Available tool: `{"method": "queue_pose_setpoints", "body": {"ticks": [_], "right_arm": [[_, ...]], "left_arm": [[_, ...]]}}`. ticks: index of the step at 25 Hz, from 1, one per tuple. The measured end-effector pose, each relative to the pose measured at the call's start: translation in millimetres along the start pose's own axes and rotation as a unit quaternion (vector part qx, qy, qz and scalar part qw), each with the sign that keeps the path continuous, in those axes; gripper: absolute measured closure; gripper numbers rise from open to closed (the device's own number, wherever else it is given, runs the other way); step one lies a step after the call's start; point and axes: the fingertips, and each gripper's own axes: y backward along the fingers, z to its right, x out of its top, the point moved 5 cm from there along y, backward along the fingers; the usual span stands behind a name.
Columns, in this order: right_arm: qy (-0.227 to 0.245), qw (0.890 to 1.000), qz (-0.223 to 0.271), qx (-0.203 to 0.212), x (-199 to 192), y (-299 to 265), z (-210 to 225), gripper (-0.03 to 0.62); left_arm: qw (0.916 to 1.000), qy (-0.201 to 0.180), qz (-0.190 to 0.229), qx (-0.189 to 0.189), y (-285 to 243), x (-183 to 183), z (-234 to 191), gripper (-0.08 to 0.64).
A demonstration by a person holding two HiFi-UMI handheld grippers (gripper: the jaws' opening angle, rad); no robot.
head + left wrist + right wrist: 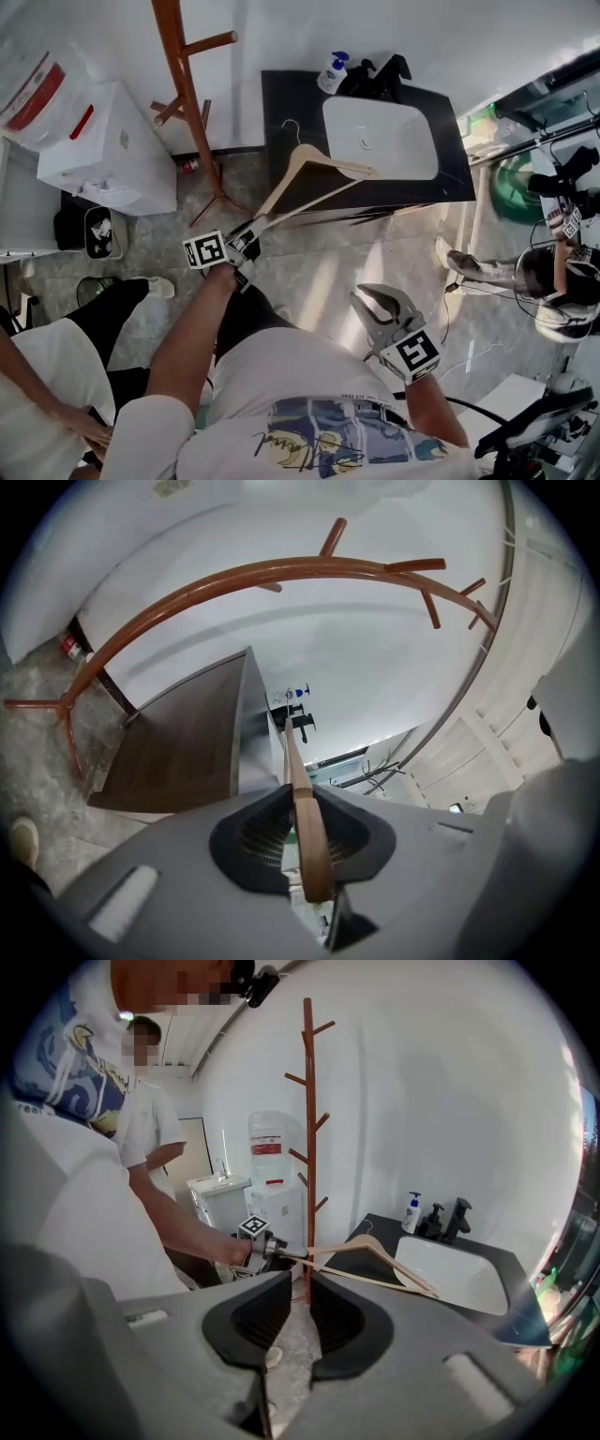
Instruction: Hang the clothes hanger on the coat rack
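Wooden, smooth, triangle-shaped clothes hanger (309,846) sits pinched in the grey plastic left gripper (253,230); the right gripper (368,296) gapes slightly, empty.

Identify the clothes hanger (333,165) by its pale natural wood and silver hook, and the coat rack (187,89) by its reddish-brown finish. The countertop (291,103) is black and the sink basin (384,136) is white. The soap bottle (331,75) is white with a blue pump. The left gripper (255,228) and right gripper (375,300) are grey with black pads (248,1321). Each carries a black-and-white square marker pattern. The floor (309,272) is mottled grey-beige.
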Motion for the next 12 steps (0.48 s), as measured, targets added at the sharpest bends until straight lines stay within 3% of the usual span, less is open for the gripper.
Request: {"method": "queue_pose_setpoints", "body": {"ticks": [6,12], "right_arm": [[0.004,1.000,0.019,0.004,-5,12,-3,0.529],[0.006,0.999,0.030,0.021,-9,19,-6,0.529]], "left_arm": [[0.9990,-0.035,0.027,-0.005,14,8,39,0.508],[0.9959,0.004,0.080,-0.042,23,6,85,0.509]]}}
